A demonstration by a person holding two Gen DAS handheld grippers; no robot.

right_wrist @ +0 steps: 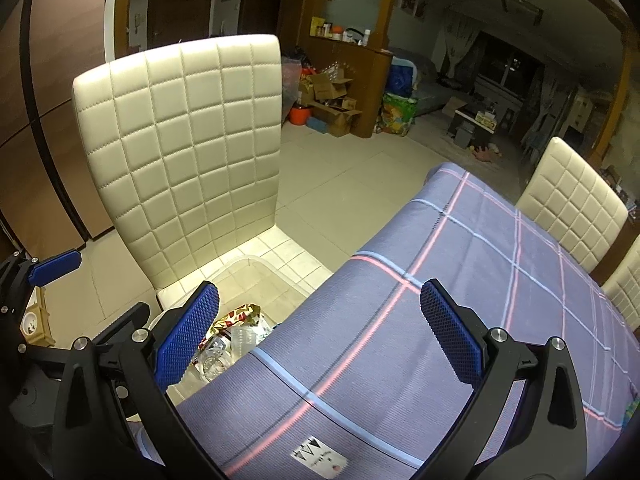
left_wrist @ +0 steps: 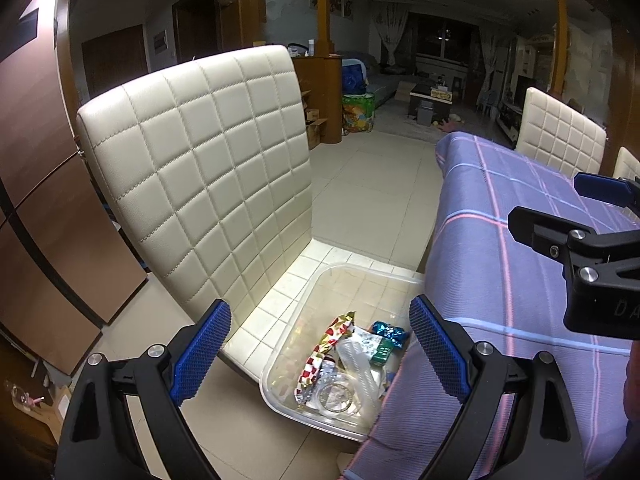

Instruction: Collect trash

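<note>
A clear plastic bin [left_wrist: 280,360] sits on the seat of a cream quilted chair [left_wrist: 200,168], beside the table edge. It holds trash: a red, white and gold wrapper [left_wrist: 326,346], a blue foil wrapper [left_wrist: 390,332], a green packet [left_wrist: 382,354] and clear plastic cups [left_wrist: 340,396]. My left gripper [left_wrist: 320,354] is open and empty, above the bin. My right gripper [right_wrist: 320,336] is open and empty, over the table's edge with the bin [right_wrist: 256,272] to its lower left. A white printed scrap [right_wrist: 318,458] lies on the tablecloth near the right gripper's base.
The table [right_wrist: 480,280] has a purple checked cloth. More cream chairs [right_wrist: 572,204] stand along its far side. The floor [left_wrist: 368,184] is pale tile. Cardboard boxes [right_wrist: 332,100] and bags are piled by a wooden cabinet at the back. Brown wall panels [left_wrist: 36,200] are on the left.
</note>
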